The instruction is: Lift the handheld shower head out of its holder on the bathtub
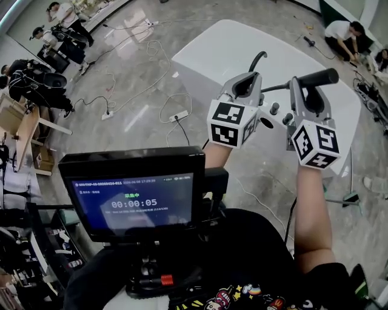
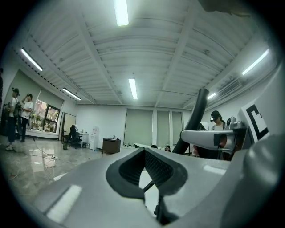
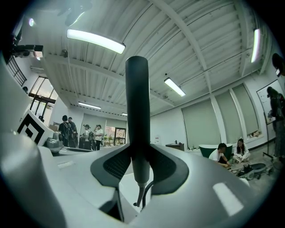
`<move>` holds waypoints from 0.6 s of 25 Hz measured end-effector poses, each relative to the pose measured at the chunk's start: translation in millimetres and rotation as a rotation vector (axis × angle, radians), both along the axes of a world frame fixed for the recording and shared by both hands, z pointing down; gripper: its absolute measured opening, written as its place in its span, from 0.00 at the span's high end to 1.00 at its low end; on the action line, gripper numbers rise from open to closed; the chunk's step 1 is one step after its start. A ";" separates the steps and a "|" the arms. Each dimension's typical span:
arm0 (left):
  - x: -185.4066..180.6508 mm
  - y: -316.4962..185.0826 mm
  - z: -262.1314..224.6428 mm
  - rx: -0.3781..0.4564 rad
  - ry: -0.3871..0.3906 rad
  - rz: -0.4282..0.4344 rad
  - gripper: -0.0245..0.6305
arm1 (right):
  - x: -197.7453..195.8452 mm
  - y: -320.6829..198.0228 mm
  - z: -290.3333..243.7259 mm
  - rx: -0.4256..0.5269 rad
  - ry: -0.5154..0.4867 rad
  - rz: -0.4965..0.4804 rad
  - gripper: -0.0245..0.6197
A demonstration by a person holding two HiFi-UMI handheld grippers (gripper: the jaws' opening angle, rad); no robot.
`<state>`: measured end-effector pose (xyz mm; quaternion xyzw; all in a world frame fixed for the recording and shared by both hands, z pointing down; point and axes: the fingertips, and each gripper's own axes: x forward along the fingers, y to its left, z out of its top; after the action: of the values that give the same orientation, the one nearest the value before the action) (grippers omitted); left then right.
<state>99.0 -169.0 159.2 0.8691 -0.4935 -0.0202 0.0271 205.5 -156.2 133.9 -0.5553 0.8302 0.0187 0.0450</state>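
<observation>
In the head view both grippers hover over the white bathtub [image 1: 212, 48]. My right gripper [image 1: 308, 91] is shut on the black handheld shower head [image 1: 318, 78], a slim wand that sticks out to the right past its jaws. In the right gripper view the shower head [image 3: 136, 102] stands upright between the pads of my right gripper [image 3: 137, 153], and its thin hose [image 3: 143, 196] hangs from its lower end. My left gripper [image 1: 245, 85] is beside the curved black faucet spout [image 1: 258, 59]. In its own view my left gripper [image 2: 144, 153] has its jaws together, holding nothing. The holder is hidden.
Round tap knobs [image 1: 274, 108] sit on the tub deck under the grippers. A monitor rig [image 1: 136, 194] hangs at my chest. Cables and a power strip [image 1: 179, 115] lie on the glossy floor left of the tub. People stand at top left [image 1: 66, 18] and crouch at top right [image 1: 342, 33].
</observation>
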 end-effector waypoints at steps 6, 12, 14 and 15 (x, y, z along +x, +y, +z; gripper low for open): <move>-1.8 2.0 -1.1 0.005 0.003 -0.015 0.96 | 1.0 4.4 0.0 0.005 0.006 -0.004 0.72; -0.9 4.1 -4.1 0.014 0.001 -0.021 0.96 | 1.8 7.9 -1.3 0.011 0.004 -0.004 0.72; -0.9 4.6 -2.1 0.014 -0.001 -0.021 0.96 | 2.3 7.8 0.7 0.012 0.001 -0.002 0.72; -0.1 5.2 -1.3 0.014 -0.002 -0.021 0.96 | 3.4 8.0 1.4 0.013 0.000 -0.001 0.72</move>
<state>99.0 -163.8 157.9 0.8639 -0.5027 -0.0230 0.0203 208.9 -148.2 135.3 -0.5546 0.8303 0.0239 0.0488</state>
